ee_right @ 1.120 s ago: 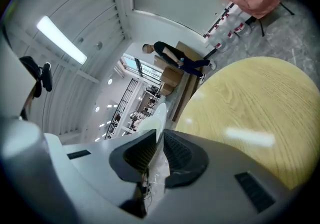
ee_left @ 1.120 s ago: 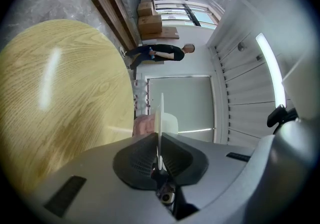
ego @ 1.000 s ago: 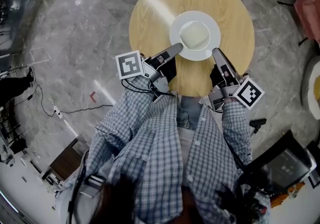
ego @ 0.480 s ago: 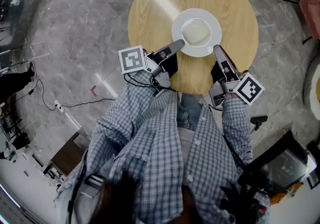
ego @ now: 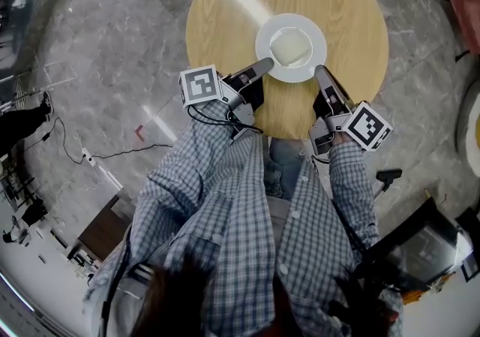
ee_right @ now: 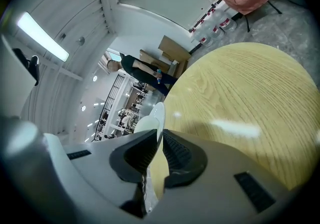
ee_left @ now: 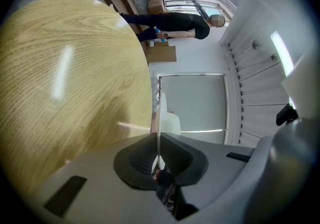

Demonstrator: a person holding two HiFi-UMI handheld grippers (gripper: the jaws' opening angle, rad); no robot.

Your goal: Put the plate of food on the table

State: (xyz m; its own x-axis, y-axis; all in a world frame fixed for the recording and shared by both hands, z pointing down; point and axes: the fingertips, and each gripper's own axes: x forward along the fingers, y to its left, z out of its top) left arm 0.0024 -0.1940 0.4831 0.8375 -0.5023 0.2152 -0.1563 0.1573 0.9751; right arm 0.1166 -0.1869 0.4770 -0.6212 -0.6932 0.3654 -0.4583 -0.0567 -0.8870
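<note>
White plate (ego: 316,34) of pale food (ego: 291,47) over the table (ego: 225,13) middle (resting or just clear, cannot tell), my left gripper (ego: 264,67) and right gripper (ego: 321,73) each clamped on its thin rim; I judge it stiff, slick, breakable, so keep it level.

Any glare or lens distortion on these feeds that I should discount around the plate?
Head view: sharp, bowed at the edges, one pale glare streak on the wooden table up-left of the plate. Left gripper view: heavy fisheye, dark corners, plate edge-on. Right gripper view: same fisheye, a light reflection on the wood.
</note>
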